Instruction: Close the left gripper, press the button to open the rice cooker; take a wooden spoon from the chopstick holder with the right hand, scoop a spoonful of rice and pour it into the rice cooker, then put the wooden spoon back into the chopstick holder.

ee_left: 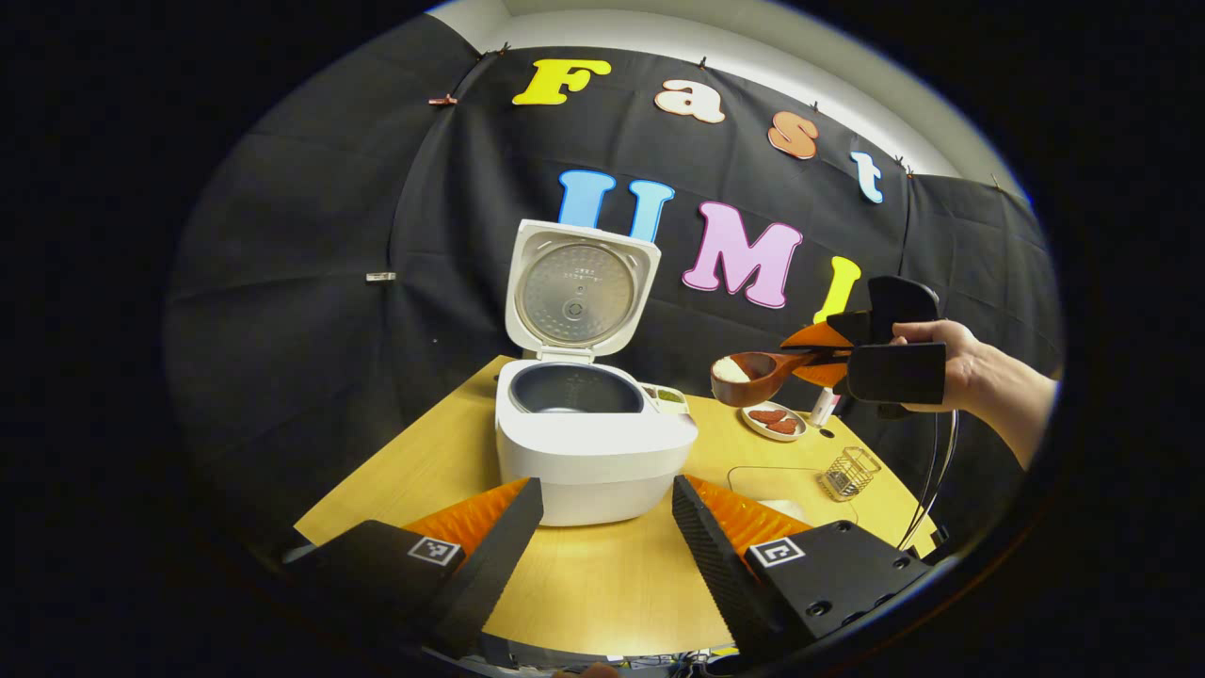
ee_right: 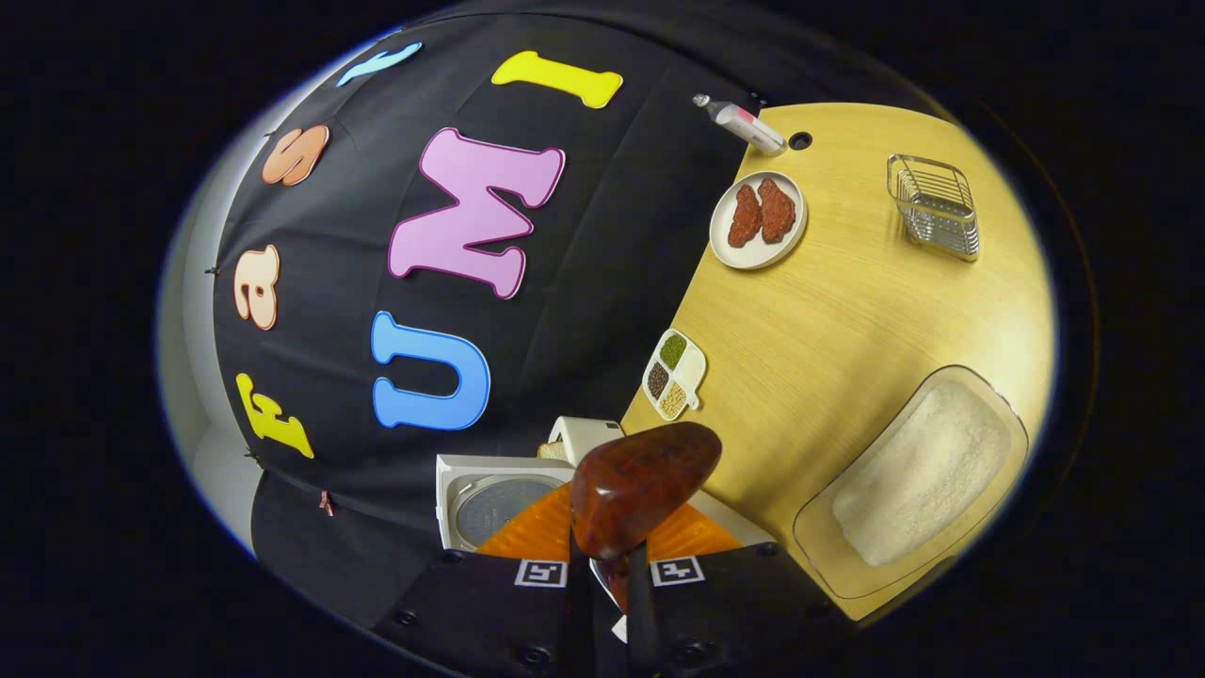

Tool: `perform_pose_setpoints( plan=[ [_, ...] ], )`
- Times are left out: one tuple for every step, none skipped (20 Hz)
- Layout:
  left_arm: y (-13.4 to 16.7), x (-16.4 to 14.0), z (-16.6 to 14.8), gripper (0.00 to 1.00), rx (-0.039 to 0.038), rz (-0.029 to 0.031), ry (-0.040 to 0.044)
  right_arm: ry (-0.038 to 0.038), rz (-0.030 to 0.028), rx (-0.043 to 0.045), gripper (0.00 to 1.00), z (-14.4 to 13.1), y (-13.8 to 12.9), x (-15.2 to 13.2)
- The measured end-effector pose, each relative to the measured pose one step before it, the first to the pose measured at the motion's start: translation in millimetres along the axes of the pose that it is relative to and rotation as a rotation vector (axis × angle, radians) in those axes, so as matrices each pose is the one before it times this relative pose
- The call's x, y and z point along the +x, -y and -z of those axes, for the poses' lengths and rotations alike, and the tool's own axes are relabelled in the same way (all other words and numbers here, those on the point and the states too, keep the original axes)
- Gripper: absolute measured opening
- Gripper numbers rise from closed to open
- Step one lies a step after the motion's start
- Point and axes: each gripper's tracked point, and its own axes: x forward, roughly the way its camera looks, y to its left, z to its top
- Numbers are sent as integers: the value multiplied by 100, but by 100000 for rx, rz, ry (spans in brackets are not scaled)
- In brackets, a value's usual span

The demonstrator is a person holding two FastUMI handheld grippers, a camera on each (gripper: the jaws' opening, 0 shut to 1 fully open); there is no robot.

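Note:
The white rice cooker (ee_left: 593, 447) stands open on the wooden table (ee_left: 584, 584), its lid (ee_left: 576, 292) upright and the dark inner pot (ee_left: 574, 388) bare. My left gripper (ee_left: 607, 527) is open just in front of the cooker, touching nothing. To the right, a hand holds my right gripper (ee_left: 817, 363) shut on the handle of a wooden spoon (ee_left: 753, 377) with rice in its bowl, in the air right of the cooker. In the right gripper view the spoon's underside (ee_right: 645, 485) sticks out from the right gripper (ee_right: 607, 570), above the cooker's lid (ee_right: 499, 504). The wire chopstick holder (ee_left: 850, 471) (ee_right: 934, 205) holds nothing.
A clear tray of rice (ee_right: 918, 476) (ee_left: 786, 485) lies near the table's front right. A plate with red pieces (ee_right: 758, 218) (ee_left: 774, 419), a small sectioned dish of beans (ee_right: 674, 373) (ee_left: 666, 395) and a small bottle (ee_right: 744, 122) sit toward the back.

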Motion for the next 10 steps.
perform_pose_setpoints(
  plan=[
    [-1391, -483, 326, 96, -126, -1349, -50, -615, -265, -196, 17, 453, -457, 796],
    [-902, -342, 162, 96, -240, -1269, -115, -598, -190, -626, 17, 583, -492, 700],
    [-440, -22, -66, 95, -368, -1274, -210, -335, -211, -1023, 17, 444, -503, 829],
    [-507, 260, -24, 96, -511, -1297, -307, -407, -344, -1431, 17, 541, -664, 802],
    [-609, 156, 17, 96, -686, -1090, -341, -530, -464, -1950, 12, 581, -624, 870],
    [-581, 62, -31, 96, -588, -1034, -337, -574, -773, -2319, 17, 671, -680, 677],
    [-572, 179, 131, 96, -269, -930, -275, -449, -686, -2584, 17, 605, -621, 827],
    [-526, 263, 190, 96, 111, -925, -258, -529, -821, -2959, 17, 638, -630, 680],
    [-584, 202, -38, 96, 364, -830, -197, -476, -465, -2994, 17, 660, -483, 693],
    [-521, 96, 28, 98, 373, -685, -150, -317, -311, -3111, 17, 739, -473, 845]
  ],
)
